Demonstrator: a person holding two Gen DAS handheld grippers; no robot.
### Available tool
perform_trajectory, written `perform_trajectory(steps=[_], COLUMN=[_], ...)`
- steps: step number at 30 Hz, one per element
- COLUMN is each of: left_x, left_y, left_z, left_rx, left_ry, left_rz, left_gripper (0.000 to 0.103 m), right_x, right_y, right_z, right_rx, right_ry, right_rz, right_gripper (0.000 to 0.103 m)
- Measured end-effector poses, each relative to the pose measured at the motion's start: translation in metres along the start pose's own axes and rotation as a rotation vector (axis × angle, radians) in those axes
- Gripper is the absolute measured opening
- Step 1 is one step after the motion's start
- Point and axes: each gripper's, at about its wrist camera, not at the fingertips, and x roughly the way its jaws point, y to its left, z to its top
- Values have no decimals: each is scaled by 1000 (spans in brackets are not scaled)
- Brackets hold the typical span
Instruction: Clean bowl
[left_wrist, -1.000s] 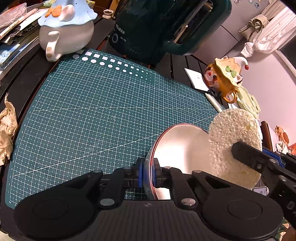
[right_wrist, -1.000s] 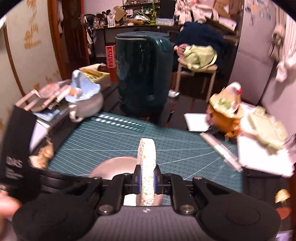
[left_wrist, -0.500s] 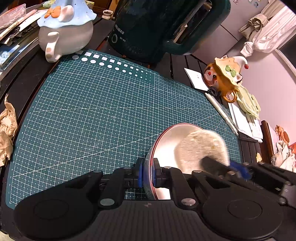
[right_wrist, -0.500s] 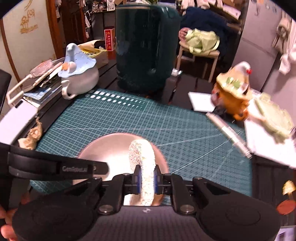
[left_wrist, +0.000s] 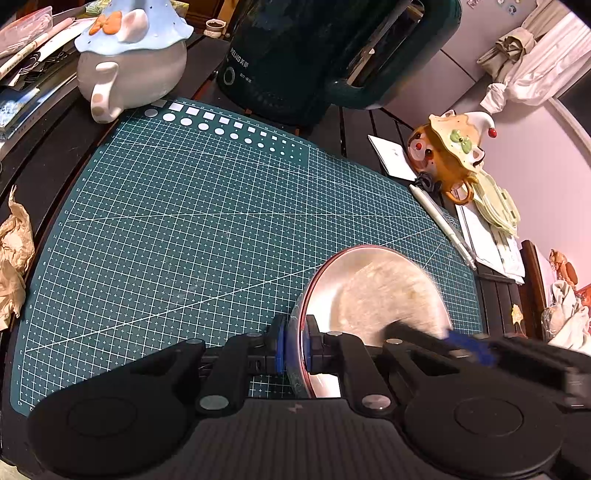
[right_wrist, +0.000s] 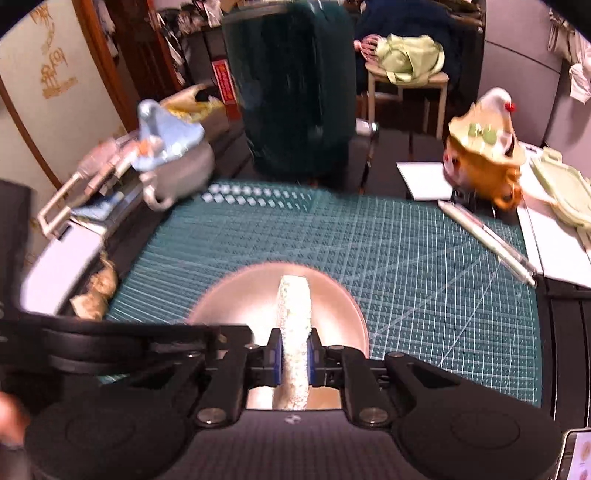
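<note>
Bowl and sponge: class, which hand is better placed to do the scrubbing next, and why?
Probably the right. The right gripper is shut on the sponge, already inside the bowl. The left gripper clamps the bowl's rim, steadying it.

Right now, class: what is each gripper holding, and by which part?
The left gripper pinches the metal bowl by its near rim. The right gripper clamps the sponge by its near end, edge-on.

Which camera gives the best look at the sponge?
The left wrist view: it shows the sponge broadside, a round pad inside the bowl, though blurred. The right wrist view shows only its thin edge.
</note>
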Motion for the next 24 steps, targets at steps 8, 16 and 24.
perform_trajectory(steps=[8,16,24], left_x=[0,1,0], left_y=[3,2,0], left_z=[1,0,0], left_rx=[-15,-13,-17], left_ry=[5,7,7], left_rz=[-12,-8,-8], left_gripper=[10,10,10], right_x=[-27,-37,-2], right_y=[-4,-5,12], right_z=[2,7,-4], right_rx=[-12,11,-91], right_ry=[-68,-93,-14], right_rz=[-66,20,-95], right_gripper=[11,12,11])
